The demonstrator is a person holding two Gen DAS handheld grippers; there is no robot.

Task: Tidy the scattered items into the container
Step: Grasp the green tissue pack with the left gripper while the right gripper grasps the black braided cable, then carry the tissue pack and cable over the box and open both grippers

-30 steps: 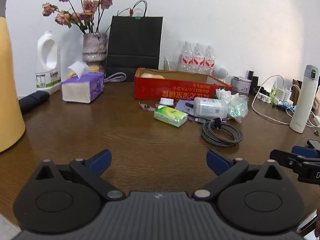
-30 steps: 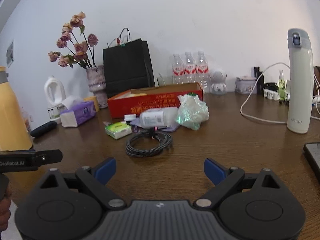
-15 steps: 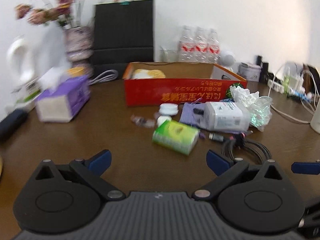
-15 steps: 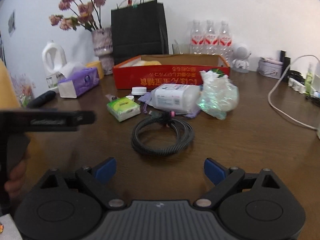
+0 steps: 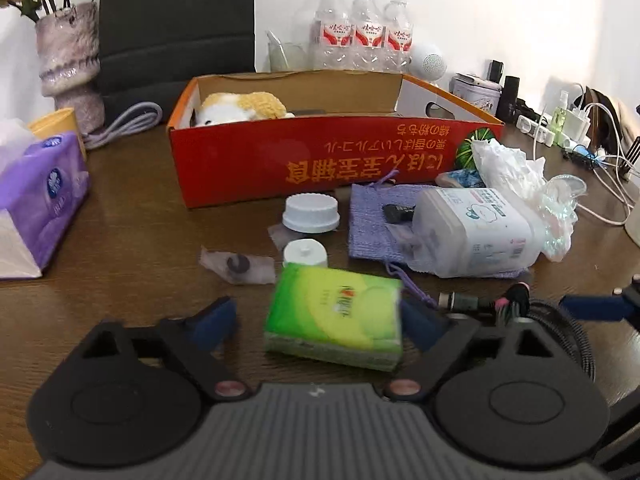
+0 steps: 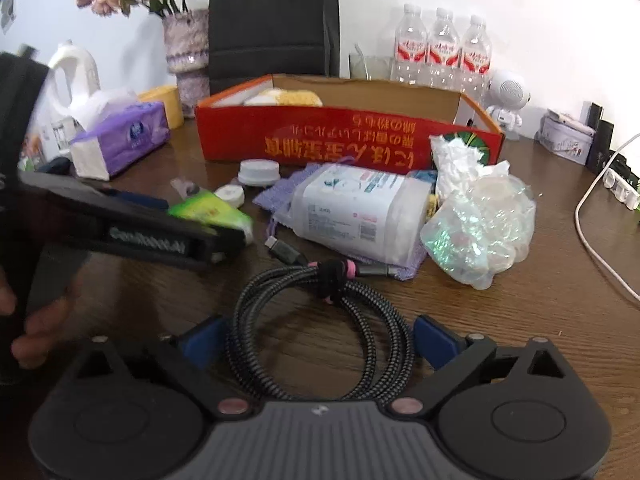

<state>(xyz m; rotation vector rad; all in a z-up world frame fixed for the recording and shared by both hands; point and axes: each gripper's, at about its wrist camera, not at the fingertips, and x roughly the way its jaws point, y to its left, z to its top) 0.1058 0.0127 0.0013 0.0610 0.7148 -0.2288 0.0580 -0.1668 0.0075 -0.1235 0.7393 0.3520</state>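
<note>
A green tissue pack (image 5: pixel 334 316) lies on the wooden table between the fingers of my left gripper (image 5: pixel 318 320), whose jaws are closing; the left pad still stands clear of the pack. My right gripper (image 6: pixel 318 338) straddles a coiled black cable (image 6: pixel 320 320), jaws opening wide and not touching it. The red cardboard box (image 5: pixel 320 160) stands open behind, with a plush toy (image 5: pixel 240 108) inside. In front of it lie two white caps (image 5: pixel 311 213), a purple pouch (image 5: pixel 372 220), a white plastic bottle (image 5: pixel 476 232) and a crumpled clear bag (image 5: pixel 556 216).
A purple tissue box (image 5: pixel 36 200) sits at the left, with a vase (image 5: pixel 70 68) and a black paper bag (image 5: pixel 176 20) behind. Water bottles (image 5: pixel 362 32) stand behind the red box. White cables and a power strip (image 5: pixel 560 128) crowd the right side.
Both grippers have moved forward toward the pile. The green pack now lies between the left fingers, which have narrowed. The cable coil now lies between the right fingers.
</note>
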